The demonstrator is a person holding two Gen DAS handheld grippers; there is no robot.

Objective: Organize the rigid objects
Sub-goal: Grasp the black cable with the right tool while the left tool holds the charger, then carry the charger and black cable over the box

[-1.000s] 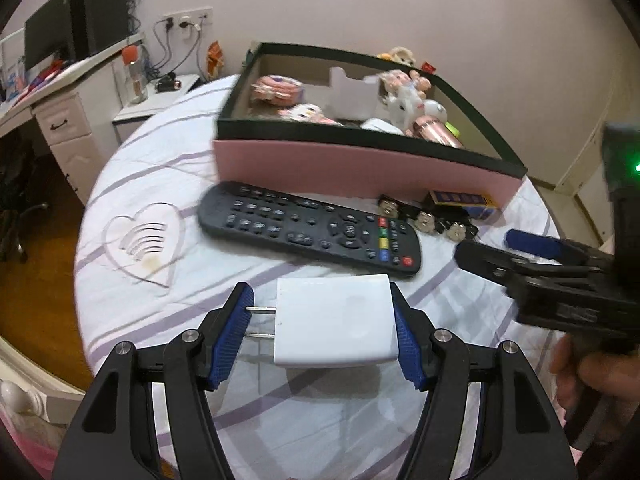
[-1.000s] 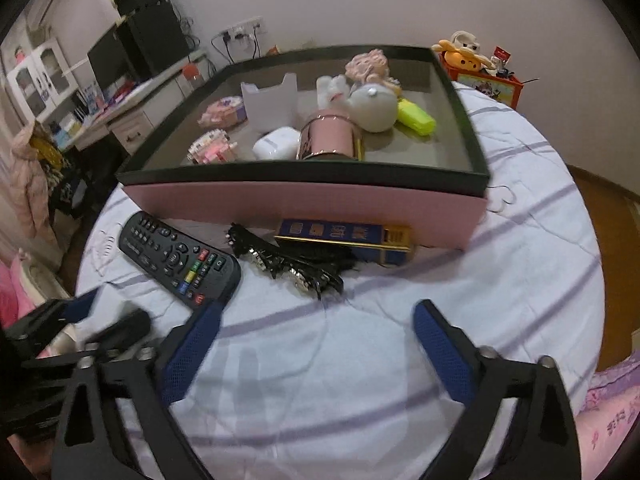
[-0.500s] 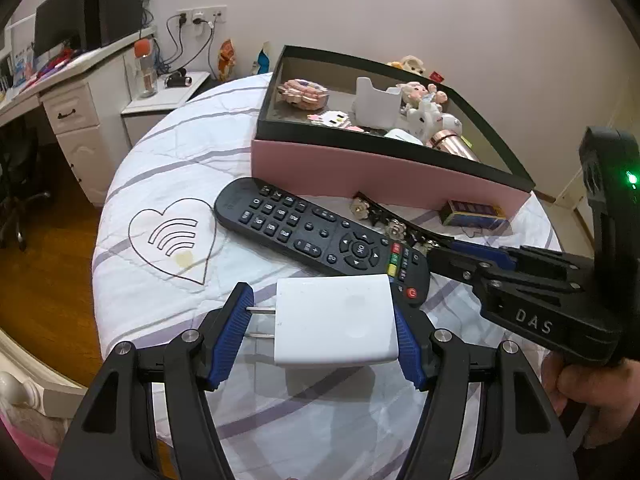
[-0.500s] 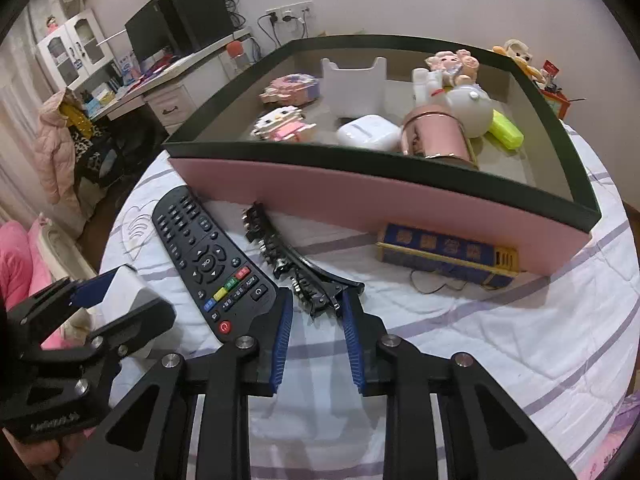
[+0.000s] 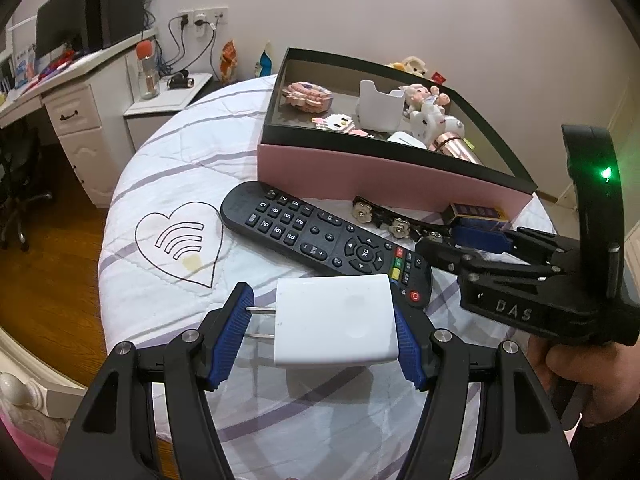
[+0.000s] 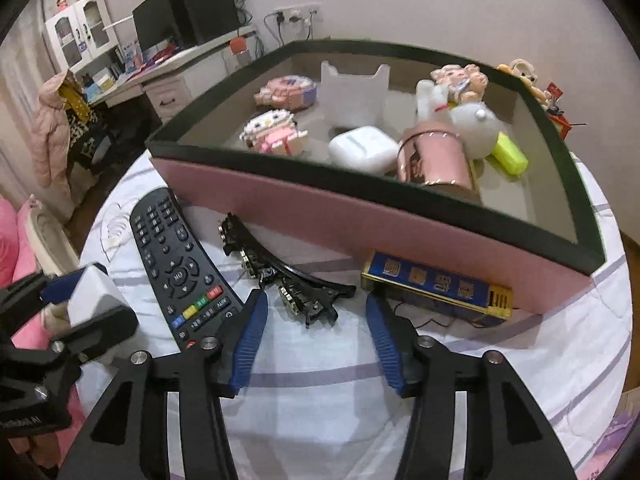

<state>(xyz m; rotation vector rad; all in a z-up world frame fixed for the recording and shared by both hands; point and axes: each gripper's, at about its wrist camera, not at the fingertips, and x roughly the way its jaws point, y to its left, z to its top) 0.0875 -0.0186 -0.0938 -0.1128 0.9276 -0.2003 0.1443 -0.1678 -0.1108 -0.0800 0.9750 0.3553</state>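
Note:
My left gripper (image 5: 322,336) is shut on a white plug adapter (image 5: 336,322) and holds it above the near part of the round table; it also shows in the right wrist view (image 6: 94,294). My right gripper (image 6: 316,334) is open, its fingers on either side of the near end of a black hair clip (image 6: 280,270) with metal flowers (image 5: 394,226). A black remote (image 5: 320,238) lies left of the clip (image 6: 178,264). A blue and gold box (image 6: 436,284) lies against the pink tray (image 6: 360,226).
The black-rimmed pink tray (image 5: 384,174) holds several small toys, a white earbud case (image 6: 362,148), a rose-gold cylinder (image 6: 438,162) and a yellow item (image 6: 508,156). The white quilted tablecloth bears a heart mark (image 5: 180,240). A desk (image 5: 76,88) stands beyond the table's left edge.
My right gripper shut half a second ago and has now reopened around the clip's near end, closer to the tray. My left gripper still holds the adapter and has drawn back a little.

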